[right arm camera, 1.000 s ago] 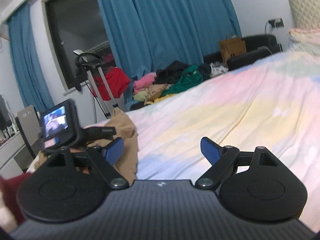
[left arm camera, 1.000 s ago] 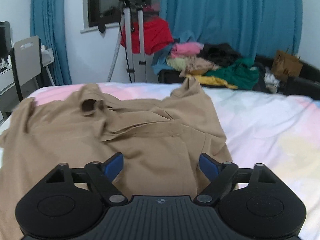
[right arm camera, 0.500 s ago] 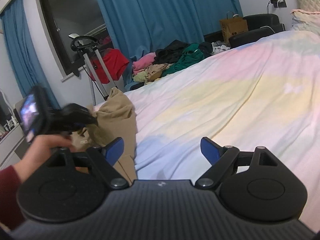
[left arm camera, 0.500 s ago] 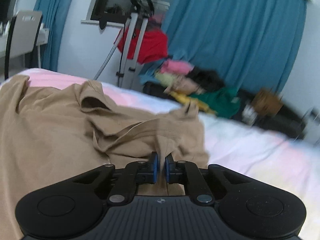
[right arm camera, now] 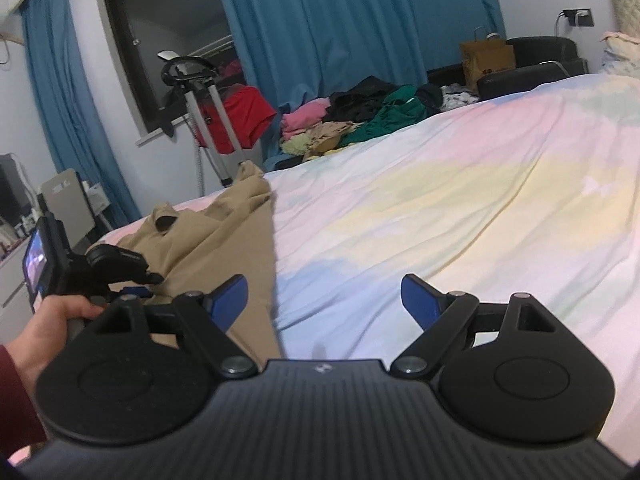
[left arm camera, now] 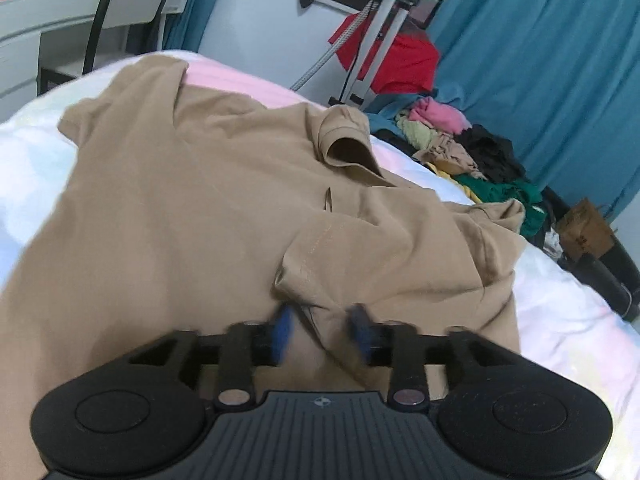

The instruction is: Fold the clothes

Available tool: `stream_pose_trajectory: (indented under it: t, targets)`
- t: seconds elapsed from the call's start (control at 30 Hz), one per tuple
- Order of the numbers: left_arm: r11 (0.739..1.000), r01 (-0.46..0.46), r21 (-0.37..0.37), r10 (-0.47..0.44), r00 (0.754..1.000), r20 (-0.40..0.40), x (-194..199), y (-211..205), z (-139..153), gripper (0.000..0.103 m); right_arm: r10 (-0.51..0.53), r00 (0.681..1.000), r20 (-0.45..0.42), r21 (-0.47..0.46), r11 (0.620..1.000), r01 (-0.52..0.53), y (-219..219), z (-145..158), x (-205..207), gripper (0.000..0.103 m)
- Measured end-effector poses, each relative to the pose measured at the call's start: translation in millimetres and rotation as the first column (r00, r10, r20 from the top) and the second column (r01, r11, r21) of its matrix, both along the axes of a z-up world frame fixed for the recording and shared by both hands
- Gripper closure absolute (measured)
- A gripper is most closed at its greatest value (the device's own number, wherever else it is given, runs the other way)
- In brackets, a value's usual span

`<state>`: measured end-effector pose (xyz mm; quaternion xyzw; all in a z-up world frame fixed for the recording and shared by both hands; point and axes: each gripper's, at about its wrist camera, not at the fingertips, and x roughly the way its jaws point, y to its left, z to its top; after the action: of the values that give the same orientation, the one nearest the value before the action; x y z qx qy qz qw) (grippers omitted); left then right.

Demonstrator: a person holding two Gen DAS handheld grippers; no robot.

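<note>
Left jaws: the left gripper (left arm camera: 322, 336) has its blue pads a little apart and motion-blurred, with a fold of the tan shirt (left arm camera: 224, 200) sitting between them. Honestly can't tell if the cloth is pinched or loose.

Right jaws: the right gripper (right arm camera: 326, 302) is spread wide, nothing between the pads, just bedsheet (right arm camera: 460, 208) under the gap.

Tan shirt: lying rumpled on the near-left part of the bed. In the left wrist view it fills most of the frame, one short sleeve (left arm camera: 346, 140) standing up with its opening showing, another bunched part off to the right edge. In the right wrist view its right edge runs straight down to the left pad of the right gripper.

Left hand: visible in the right wrist view, the hand (right arm camera: 56, 316) wraps the handle of the left gripper, dark red sleeve cuff at the wrist.

Bedsheet: pastel, pink, yellow and blue patches, lightly wrinkled.

Further out: a clothes pile (right arm camera: 360, 116) past the far edge of the bed, pink, black, green, yellowish stuff mixed. Red garment (right arm camera: 236, 118) hanging on a metal stand (left arm camera: 372, 44). Teal curtains (right arm camera: 348, 20) behind all that. Brown paper bag (right arm camera: 486, 58) on a dark seat to the right.
</note>
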<state>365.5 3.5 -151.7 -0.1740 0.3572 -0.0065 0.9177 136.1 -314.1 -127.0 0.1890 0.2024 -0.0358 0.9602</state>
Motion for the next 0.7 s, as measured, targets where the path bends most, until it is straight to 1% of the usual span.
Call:
stream_pose_trajectory:
  t: [0.1, 0.13, 0.2, 0.3, 0.43, 0.5, 0.6, 0.7]
  targets:
    - [0.995, 0.063, 0.072, -0.064, 0.998, 0.012, -25.1, -3.7, 18.9, 0.045, 0.026, 1.000, 0.014, -0.008, 1.000, -0.026, 2.3, 1.7, -1.5, 0.018]
    - [0.991, 0.090, 0.095, -0.092, 0.996, 0.019, -38.4, -4.9, 26.4, 0.042, 0.040, 0.999, 0.023, -0.011, 0.999, -0.040, 3.2, 3.3, -4.0, 0.018]
    - [0.985, 0.127, 0.118, -0.131, 0.991, 0.031, -71.2, -13.5, 39.3, 0.038, 0.068, 0.997, 0.038, -0.012, 0.998, -0.068, 6.0, 6.8, -8.6, 0.018]
    - [0.981, 0.162, 0.111, -0.167, 0.985, 0.033, -130.5, -15.7, 52.9, 0.037, 0.104, 0.993, 0.062, -0.023, 0.994, -0.103, 12.8, 15.0, -19.1, 0.018]
    - [0.978, 0.199, 0.056, -0.201, 0.979, 0.039, -196.0, -10.8, 65.4, 0.033, 0.126, 0.988, 0.094, -0.014, 0.992, -0.125, 15.4, 30.1, -39.0, 0.018]
    - [0.974, 0.222, 0.035, -0.224, 0.974, 0.042, -225.2, -9.9, 66.5, 0.033, 0.128, 0.987, 0.098, -0.014, 0.992, -0.127, 15.1, 34.2, -54.2, 0.018]
    - [0.968, 0.252, 0.017, -0.253, 0.967, 0.032, -257.4, -11.2, 61.5, 0.033, 0.131, 0.986, 0.104, -0.014, 0.991, -0.130, 14.6, 40.4, -77.0, 0.018]
    - [0.961, 0.274, 0.036, -0.276, 0.960, 0.041, -279.3, -14.4, 61.6, 0.033, 0.134, 0.985, 0.110, -0.014, 0.991, -0.133, 14.2, 46.6, -99.8, 0.018]
